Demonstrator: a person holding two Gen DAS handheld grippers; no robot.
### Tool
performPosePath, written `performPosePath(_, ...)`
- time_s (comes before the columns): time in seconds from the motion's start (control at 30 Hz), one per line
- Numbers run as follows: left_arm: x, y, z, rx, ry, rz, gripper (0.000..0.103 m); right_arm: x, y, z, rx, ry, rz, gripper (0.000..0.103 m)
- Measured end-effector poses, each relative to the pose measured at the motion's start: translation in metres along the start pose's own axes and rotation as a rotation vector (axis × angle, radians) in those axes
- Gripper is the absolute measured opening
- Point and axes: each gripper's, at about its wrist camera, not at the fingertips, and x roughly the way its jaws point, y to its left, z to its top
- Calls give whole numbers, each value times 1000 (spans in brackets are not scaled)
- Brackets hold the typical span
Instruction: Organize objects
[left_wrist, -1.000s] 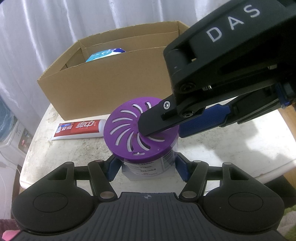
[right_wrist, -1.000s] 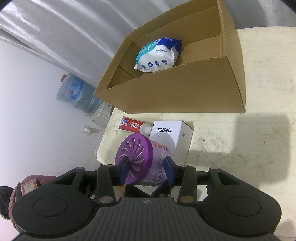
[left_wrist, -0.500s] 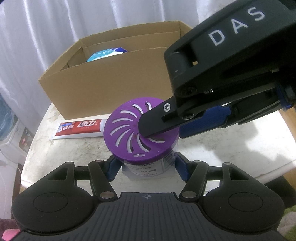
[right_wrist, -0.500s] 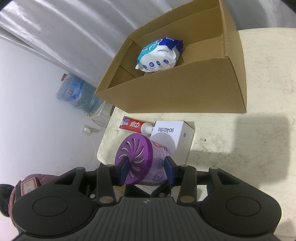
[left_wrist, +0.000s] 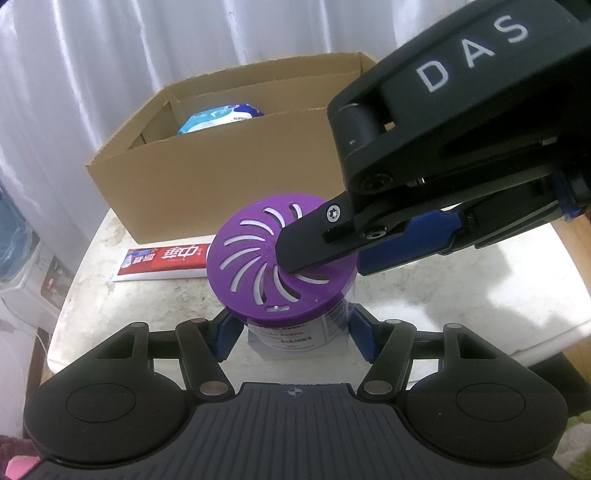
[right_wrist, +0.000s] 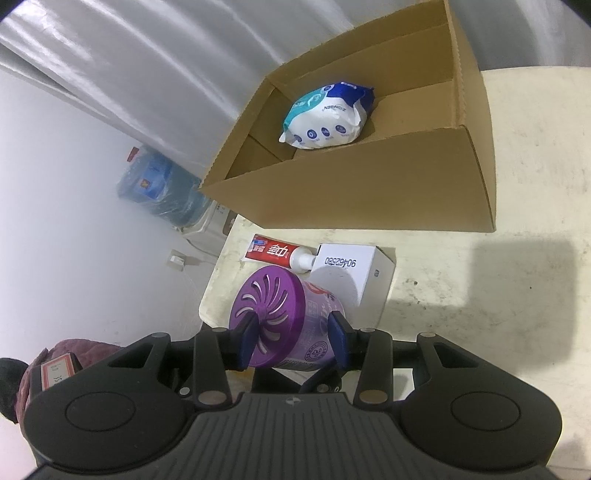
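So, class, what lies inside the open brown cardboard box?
Inside the brown cardboard box lies one white-and-blue soft wipes pack. The near wall hides part of the floor, so anything there cannot be seen.

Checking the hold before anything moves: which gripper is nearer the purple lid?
Right. The right gripper straddles the purple lid, with one finger lying across its top. The left gripper sits lower, its pads against the jar body beneath the lid.
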Motion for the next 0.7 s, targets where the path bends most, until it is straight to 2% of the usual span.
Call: performPosePath(0.7,-15,0,-5,0,-27,13,62,-3,10,-4,-33,-18,13,45)
